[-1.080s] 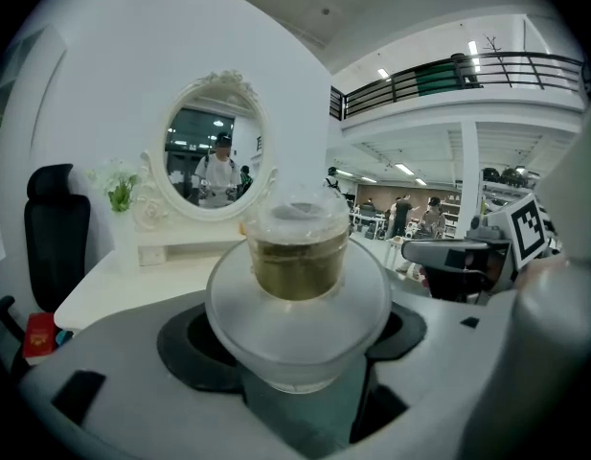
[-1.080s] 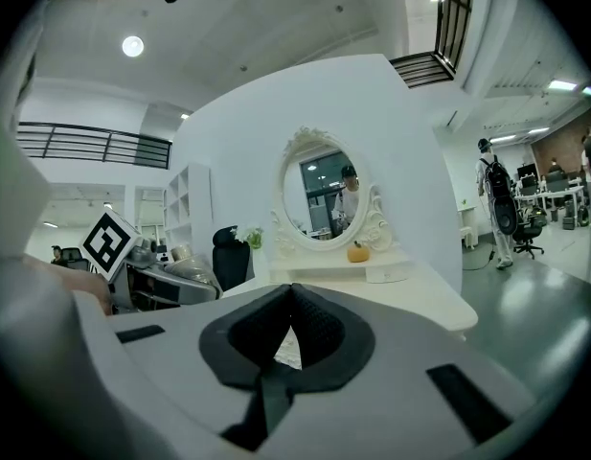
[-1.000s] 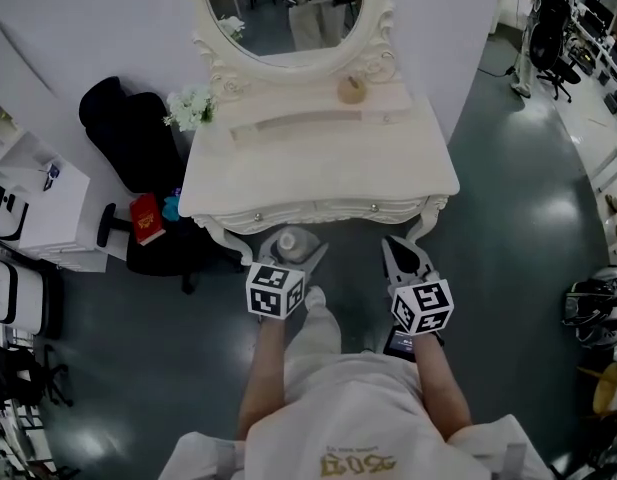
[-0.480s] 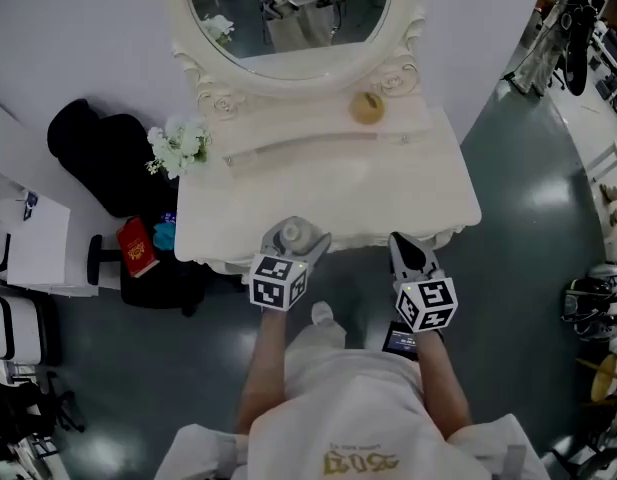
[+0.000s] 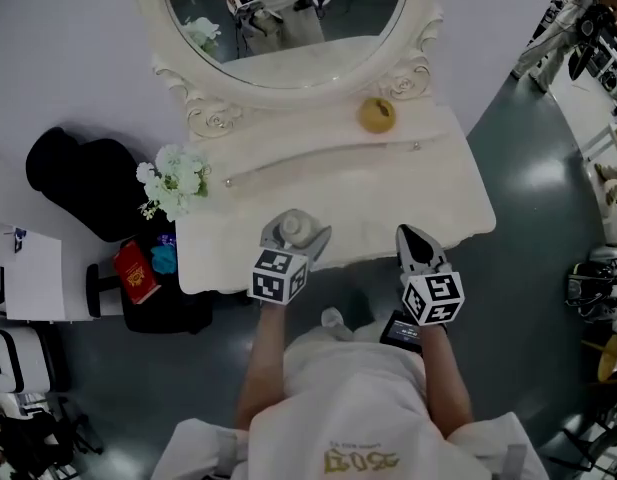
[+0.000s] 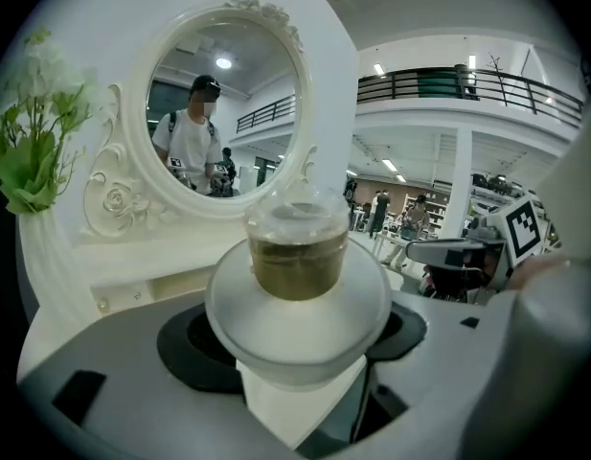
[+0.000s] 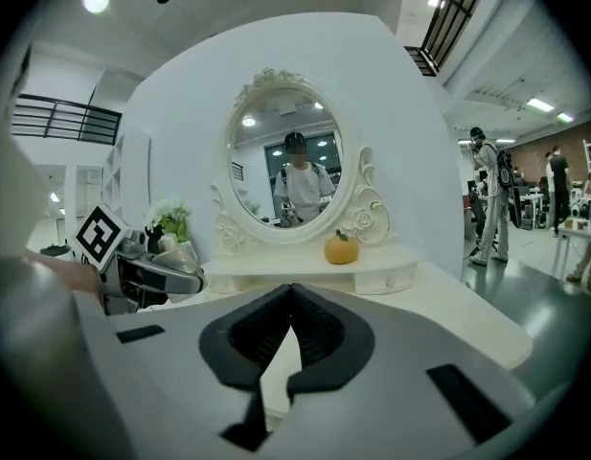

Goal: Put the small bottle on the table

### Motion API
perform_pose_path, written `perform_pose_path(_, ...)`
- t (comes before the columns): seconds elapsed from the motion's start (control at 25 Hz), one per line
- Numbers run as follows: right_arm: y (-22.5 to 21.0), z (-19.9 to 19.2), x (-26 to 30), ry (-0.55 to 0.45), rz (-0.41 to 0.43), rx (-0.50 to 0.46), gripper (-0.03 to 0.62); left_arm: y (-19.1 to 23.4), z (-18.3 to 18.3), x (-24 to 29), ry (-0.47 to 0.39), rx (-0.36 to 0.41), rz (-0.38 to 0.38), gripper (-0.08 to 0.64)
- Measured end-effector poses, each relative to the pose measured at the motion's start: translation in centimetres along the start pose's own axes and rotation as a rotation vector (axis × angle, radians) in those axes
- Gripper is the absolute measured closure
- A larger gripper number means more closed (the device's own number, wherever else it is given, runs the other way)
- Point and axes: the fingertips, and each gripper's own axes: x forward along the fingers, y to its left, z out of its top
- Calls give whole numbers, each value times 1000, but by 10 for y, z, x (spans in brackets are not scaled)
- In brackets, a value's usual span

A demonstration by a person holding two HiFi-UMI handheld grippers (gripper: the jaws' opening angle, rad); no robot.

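My left gripper is shut on the small bottle, a frosted round bottle with a clear cap and amber liquid. In the left gripper view the bottle fills the gap between the jaws, its cap pointing at the mirror. It hangs over the front edge of the white dressing table. To its right, my right gripper is shut with nothing in it, its tips over the table's front edge. The right gripper view shows its pads meeting.
An oval mirror stands at the back of the table, with a small orange pumpkin on the raised shelf and white flowers at the left corner. A black chair with a red book stands left of the table.
Both grippers have moved forward from in front of the table to over its front edge, the left one still carrying the bottle. The table and mirror now sit closer in view.
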Motion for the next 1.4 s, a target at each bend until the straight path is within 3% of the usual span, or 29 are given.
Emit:
perform_pose_path(0.24,-6,3,17,5,-23,15,580,14,1,11,11,-6,-16,207)
perform_pose_path(0.84,-10,-2,69,42,62,35,580,29,16,51,32,23,-3,207)
perform_pose_path(1.16,-26,-15,79,88,67,78,580,37,-7,74,89,12,0,207)
perform_pose_path(1.4,-44,-30,90,112,61,194,580,42,-30,96,146,12,-3,207)
